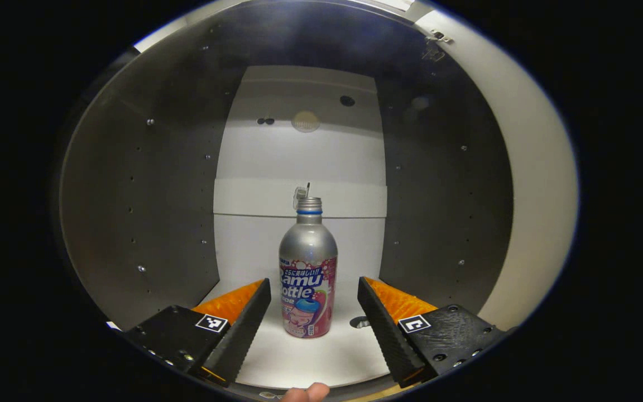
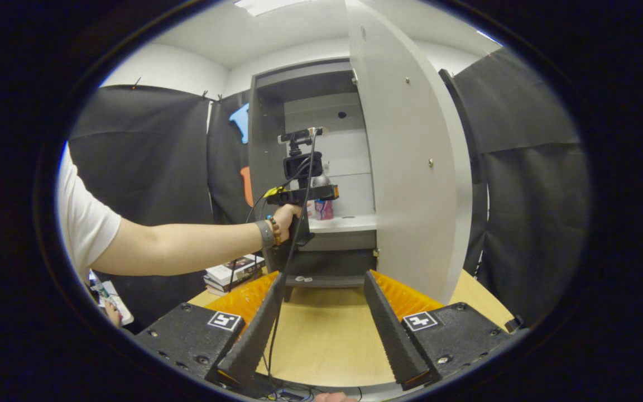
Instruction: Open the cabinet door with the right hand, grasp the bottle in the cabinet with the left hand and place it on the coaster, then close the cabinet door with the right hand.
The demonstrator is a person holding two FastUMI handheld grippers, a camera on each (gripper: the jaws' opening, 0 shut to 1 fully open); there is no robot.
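The cabinet door (image 2: 411, 167) stands wide open. In the left gripper view, the left gripper (image 1: 314, 290) reaches into the cabinet (image 1: 148, 212) with its jaws spread wide and holding nothing; the bottle (image 1: 308, 273) stands upright on the white shelf (image 1: 299, 357) just ahead, lined up with the gap between the fingers. In the right gripper view, the right gripper (image 2: 324, 287) hangs over the wooden table (image 2: 327, 340), jaws apart and empty, while a hand (image 2: 287, 215) holds the left gripper at the shelf's edge.
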